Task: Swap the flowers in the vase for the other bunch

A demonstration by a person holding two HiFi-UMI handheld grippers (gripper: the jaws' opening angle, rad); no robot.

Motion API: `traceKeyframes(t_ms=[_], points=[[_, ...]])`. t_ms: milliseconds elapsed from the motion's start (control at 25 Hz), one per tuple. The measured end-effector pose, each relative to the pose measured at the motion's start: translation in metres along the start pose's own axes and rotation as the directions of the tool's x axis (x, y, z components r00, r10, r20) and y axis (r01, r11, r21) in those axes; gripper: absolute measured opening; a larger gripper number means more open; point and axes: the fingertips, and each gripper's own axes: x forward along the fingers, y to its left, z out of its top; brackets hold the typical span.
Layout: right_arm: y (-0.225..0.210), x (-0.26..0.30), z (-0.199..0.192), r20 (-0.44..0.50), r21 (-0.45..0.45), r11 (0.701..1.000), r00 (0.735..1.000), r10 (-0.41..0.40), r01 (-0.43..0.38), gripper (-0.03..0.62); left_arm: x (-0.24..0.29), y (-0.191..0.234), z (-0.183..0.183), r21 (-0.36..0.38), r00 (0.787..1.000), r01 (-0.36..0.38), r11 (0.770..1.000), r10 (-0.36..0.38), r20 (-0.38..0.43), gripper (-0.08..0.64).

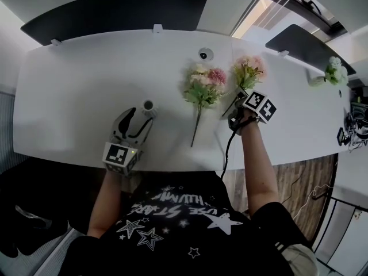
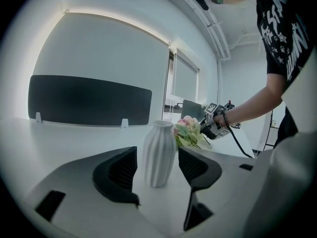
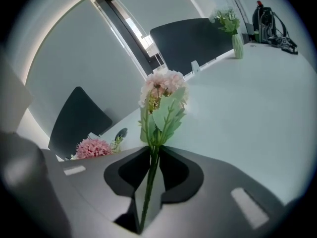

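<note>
A white ribbed vase [image 2: 159,152] stands empty on the white table [image 1: 75,96], seen from above as a small round mouth [image 1: 148,105]. My left gripper [image 1: 141,114] [image 2: 157,168] is open, one jaw on each side of the vase with a narrow gap to each. My right gripper [image 1: 237,99] [image 3: 152,175] is shut on the green stem of a pale pink bunch [image 1: 248,69] [image 3: 161,98] and holds it tilted just above the table. A second bunch with a deeper pink bloom [image 1: 205,85] [image 3: 93,148] lies flat between the vase and the right gripper.
A second vase with green and white flowers [image 1: 333,71] [image 3: 233,26] stands at the far right. Dark divider panels [image 1: 115,10] line the back edge. A round cable port [image 1: 205,54] sits behind the bunches. A black cable [image 1: 227,148] hangs from the right gripper over the front edge.
</note>
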Motion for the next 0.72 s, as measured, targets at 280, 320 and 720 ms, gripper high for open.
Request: traceKeyframes(t_ms=[280,320,720], points=[[0.034,-0.040,0.019,0.128,0.028,0.990,0.983,0.134,-0.139,0.057,0.000,-0.011,-0.003,0.000,0.999,0.048,0.999,-0.048,-0.004,0.261],[0.043,-0.046,0.021,0.136,0.017,0.986,0.977,0.165,-0.169,0.057,0.000,-0.011,-0.003,-0.004,0.999,0.052,0.999,-0.052,-0.002,0.264],[0.153,-0.116,0.031,0.258,-0.105,0.878,0.840,0.478,-0.467,0.055,0.004,-0.013,-0.004,0.006,0.996,0.079,0.997,-0.078,-0.031,0.272]])
